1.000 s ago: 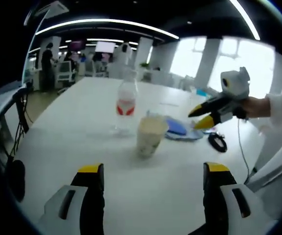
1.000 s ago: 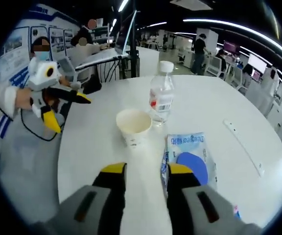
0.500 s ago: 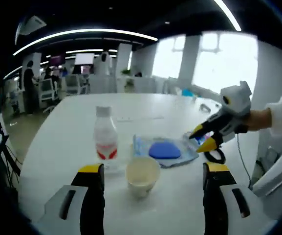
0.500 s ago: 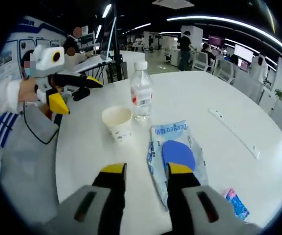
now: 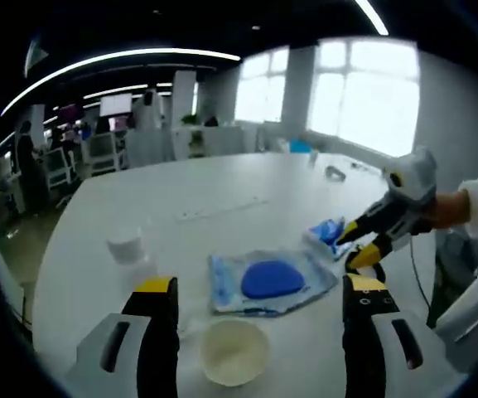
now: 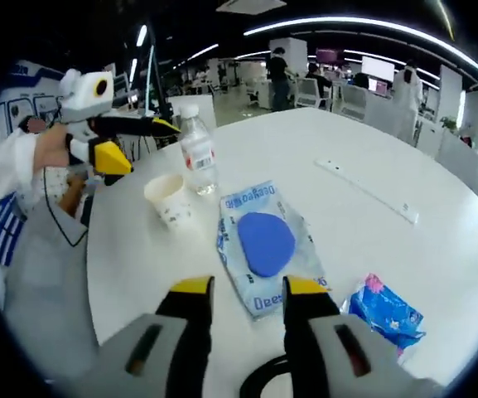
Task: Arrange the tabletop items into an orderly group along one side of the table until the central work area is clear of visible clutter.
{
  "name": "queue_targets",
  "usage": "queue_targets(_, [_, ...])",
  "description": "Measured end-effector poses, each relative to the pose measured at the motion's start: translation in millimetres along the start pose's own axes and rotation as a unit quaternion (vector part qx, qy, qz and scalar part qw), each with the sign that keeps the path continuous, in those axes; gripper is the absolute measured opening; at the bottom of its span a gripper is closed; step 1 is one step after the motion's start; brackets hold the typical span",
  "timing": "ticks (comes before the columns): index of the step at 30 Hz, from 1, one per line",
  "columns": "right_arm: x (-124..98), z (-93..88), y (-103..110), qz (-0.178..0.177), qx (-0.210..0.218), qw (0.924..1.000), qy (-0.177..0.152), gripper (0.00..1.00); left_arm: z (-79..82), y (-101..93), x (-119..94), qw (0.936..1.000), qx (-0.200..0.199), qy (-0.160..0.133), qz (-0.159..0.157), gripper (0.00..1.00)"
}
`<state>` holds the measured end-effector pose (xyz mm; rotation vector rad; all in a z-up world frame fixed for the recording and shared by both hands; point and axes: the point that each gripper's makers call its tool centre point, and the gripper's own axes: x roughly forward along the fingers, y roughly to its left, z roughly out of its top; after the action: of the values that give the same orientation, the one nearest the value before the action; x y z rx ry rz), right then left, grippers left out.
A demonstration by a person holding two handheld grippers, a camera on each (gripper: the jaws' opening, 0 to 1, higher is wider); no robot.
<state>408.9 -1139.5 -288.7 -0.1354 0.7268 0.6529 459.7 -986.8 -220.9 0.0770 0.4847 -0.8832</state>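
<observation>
Table (image 6: 404,149) first: big, round, white, and it takes up most of both views, with an open office of desks, chairs and a few people behind it. On it, from biggest down: a flat clear packet with a blue oval pad inside (image 6: 263,245), lying roughly in the middle of the cluster; a clear water bottle with a white cap (image 6: 197,153) standing upright; a pale paper cup (image 6: 166,199) just beside the bottle, also upright and looking empty from above in the left gripper view (image 5: 234,352); a small blue and pink snack packet (image 6: 385,313) off to the side of the big packet, a little apart from it; and a thin white strip (image 6: 367,191) lying flat well away from the rest.

Left gripper (image 6: 131,139) hangs near the table's edge close to the bottle and cup, its yellow-tipped jaws spread wide with nothing between them. Right gripper (image 5: 363,242) hovers right by the small snack packet (image 5: 325,235), its jaws a bit apart and not holding anything as far as I can see. In the right gripper view those jaws sit close to the near end of the big packet.
</observation>
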Motion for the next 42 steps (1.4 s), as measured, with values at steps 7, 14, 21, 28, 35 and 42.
queue_targets(7, [-1, -10.7, -7, -0.009, 0.029, 0.9995, 0.001, 0.31, -3.1, 3.2, 16, 0.9994, -0.003, 0.034, 0.002, 0.74])
queue_targets(14, [6, -22.0, -12, -0.020, 0.061, 0.9979, 0.005, 0.30, -19.4, 4.3, 38, 0.9946, -0.017, 0.101, 0.014, 0.74])
queue_targets(21, [7, -30.6, -16, -0.026, 0.090, 0.9956, 0.003, 0.30, -23.2, 7.7, 58, 0.9895, -0.050, 0.134, 0.018, 0.72])
queue_targets(28, [11, -49.4, -16, -0.042, 0.151, 0.9876, 0.007, 0.29, -34.9, 22.6, 75, 0.9784, -0.059, 0.188, 0.063, 0.69])
queue_targets(35, [19, -51.8, -10, -0.045, 0.171, 0.9841, 0.001, 0.26, -47.2, 23.9, 88, 0.9679, -0.057, 0.233, 0.076, 0.66])
queue_targets(42, [27, -52.8, -4, -0.054, 0.196, 0.9792, -0.005, 0.25, -60.8, 38.6, 96, 0.9524, -0.087, 0.270, 0.112, 0.42])
